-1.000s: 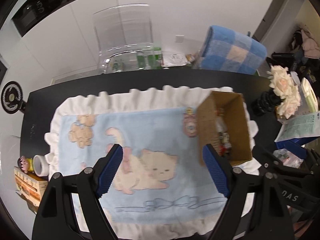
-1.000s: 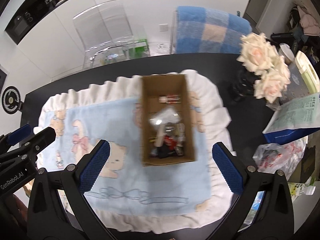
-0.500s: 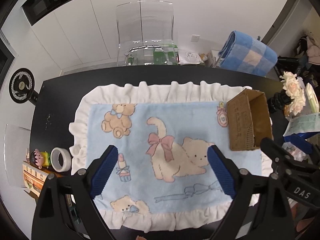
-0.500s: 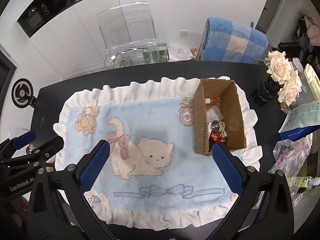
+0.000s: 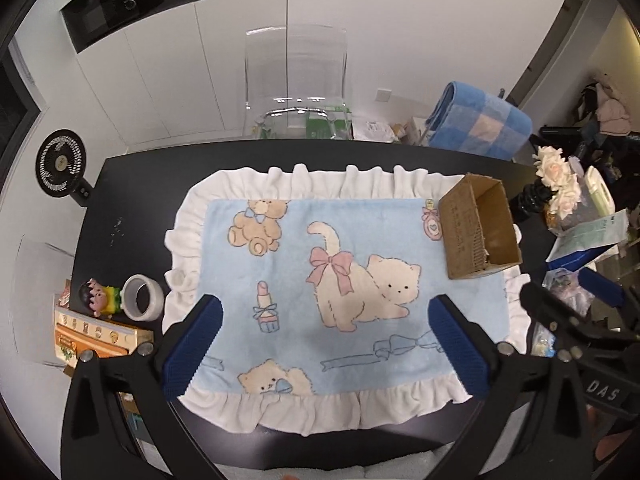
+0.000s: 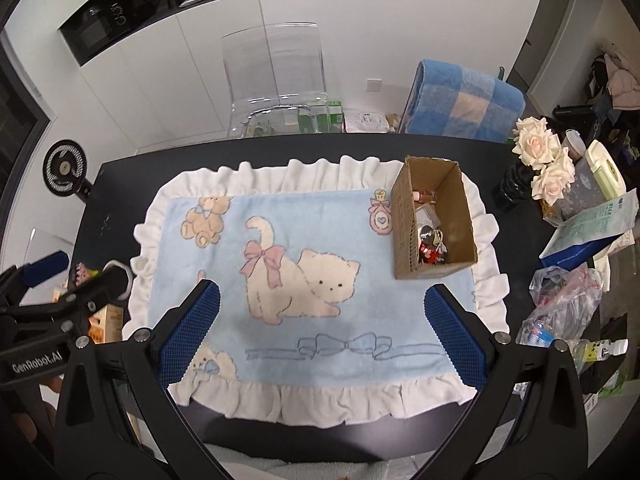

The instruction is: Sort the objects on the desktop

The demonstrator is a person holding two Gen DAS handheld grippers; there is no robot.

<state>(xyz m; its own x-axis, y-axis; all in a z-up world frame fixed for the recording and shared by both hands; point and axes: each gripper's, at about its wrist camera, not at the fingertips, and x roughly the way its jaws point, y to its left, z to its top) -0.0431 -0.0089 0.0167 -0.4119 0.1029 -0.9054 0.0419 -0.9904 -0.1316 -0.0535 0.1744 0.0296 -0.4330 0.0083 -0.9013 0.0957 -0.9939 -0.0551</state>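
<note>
A brown cardboard box (image 6: 460, 216) stands at the right end of a blue cat-print mat (image 6: 312, 256) with a white frill. It holds several small items (image 6: 430, 240), among them a little bottle and red pieces. In the left wrist view the box (image 5: 464, 236) shows mostly its side wall. My left gripper (image 5: 324, 344) is open and empty, high above the mat's near edge. My right gripper (image 6: 320, 336) is open and empty too, also above the near edge.
On the black table (image 5: 132, 184), left of the mat, are a tape roll (image 5: 142, 297), a small doll figure (image 5: 98, 296) and an orange box (image 5: 96, 336). At the right are roses in a vase (image 6: 538, 160), a blue-white pouch (image 6: 592, 228) and plastic bags (image 6: 560, 300). A clear chair (image 6: 276, 80) stands behind the table.
Both grippers have pulled back and risen away from the box, so the whole mat now shows. The right gripper has moved left, off the box. Both stay open.
</note>
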